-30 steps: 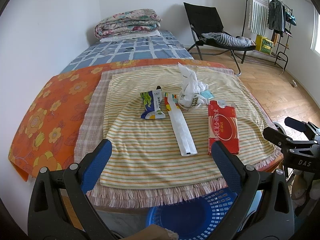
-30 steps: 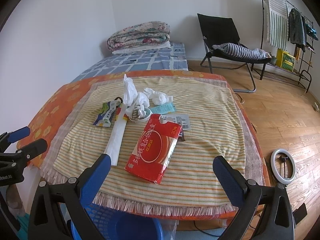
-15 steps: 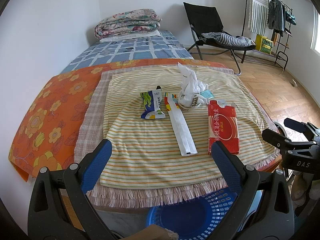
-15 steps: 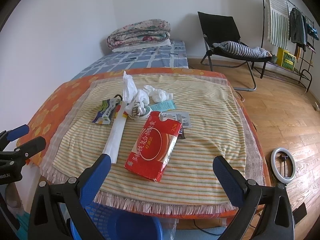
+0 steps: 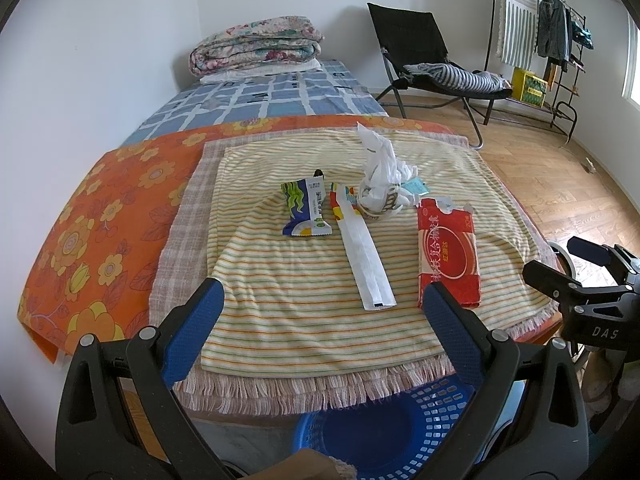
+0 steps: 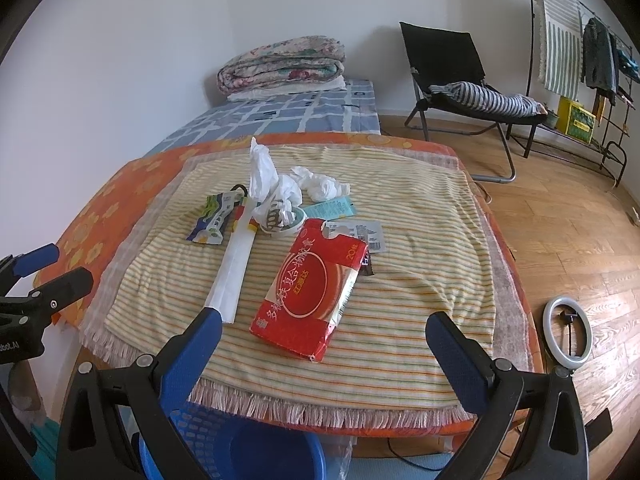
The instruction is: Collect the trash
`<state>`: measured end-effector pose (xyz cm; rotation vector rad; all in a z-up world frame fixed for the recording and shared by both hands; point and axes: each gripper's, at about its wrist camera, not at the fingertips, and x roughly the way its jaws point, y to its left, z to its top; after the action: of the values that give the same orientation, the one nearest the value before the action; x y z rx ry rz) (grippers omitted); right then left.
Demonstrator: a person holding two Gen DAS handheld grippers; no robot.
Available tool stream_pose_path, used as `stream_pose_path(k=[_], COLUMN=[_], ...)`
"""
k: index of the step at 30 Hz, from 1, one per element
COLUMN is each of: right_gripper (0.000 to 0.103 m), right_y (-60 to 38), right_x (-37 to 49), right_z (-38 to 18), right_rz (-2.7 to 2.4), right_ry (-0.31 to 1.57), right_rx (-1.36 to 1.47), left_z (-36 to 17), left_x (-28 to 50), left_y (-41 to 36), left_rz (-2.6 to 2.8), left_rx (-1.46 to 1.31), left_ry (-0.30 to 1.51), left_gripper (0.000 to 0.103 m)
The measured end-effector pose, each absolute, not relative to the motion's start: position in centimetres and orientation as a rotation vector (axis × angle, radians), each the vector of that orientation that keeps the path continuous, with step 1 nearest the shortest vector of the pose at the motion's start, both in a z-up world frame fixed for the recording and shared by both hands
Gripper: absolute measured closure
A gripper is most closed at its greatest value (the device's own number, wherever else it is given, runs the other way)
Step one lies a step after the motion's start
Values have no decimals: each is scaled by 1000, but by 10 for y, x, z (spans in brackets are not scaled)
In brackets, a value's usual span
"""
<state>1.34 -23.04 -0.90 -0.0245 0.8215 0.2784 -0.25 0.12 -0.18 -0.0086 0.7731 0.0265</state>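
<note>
Trash lies on a striped cloth (image 5: 312, 320) over a table: a red wrapper pack (image 5: 447, 252) (image 6: 310, 280), a long white paper sleeve (image 5: 362, 256) (image 6: 236, 268), a blue-green snack wrapper (image 5: 306, 208) (image 6: 214, 218), crumpled white plastic in a tape ring (image 5: 378, 184) (image 6: 276, 200), tissue (image 6: 320, 184), and small labels (image 6: 356, 232). My left gripper (image 5: 320, 304) is open and empty at the near table edge. My right gripper (image 6: 324, 336) is open and empty, just short of the red pack. A blue basket (image 5: 380, 436) (image 6: 256, 452) sits below the table edge.
An orange flowered cloth (image 5: 92, 220) covers the table's left part. A bed with folded quilts (image 5: 256, 48) stands behind. A black folding chair (image 6: 460, 80), a clothes rack (image 6: 580, 60) and a ring light (image 6: 568, 332) on the wood floor are to the right.
The right gripper has drifted slightly nearer the table. The left gripper has barely moved. Both stay open and empty.
</note>
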Motion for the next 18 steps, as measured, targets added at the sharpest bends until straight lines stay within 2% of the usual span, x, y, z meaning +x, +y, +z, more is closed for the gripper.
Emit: stream_pose_path(k=[18], right_gripper=[0], right_y=[-238], right_x=[21], right_z=[-14], right_rz=[258], right_ry=[836], right_rx=[-19], left_z=[-7], left_x=[-6], left_y=[15], left_rz=[39], left_rx=[-19], left_ry=[795], left_gripper=[2])
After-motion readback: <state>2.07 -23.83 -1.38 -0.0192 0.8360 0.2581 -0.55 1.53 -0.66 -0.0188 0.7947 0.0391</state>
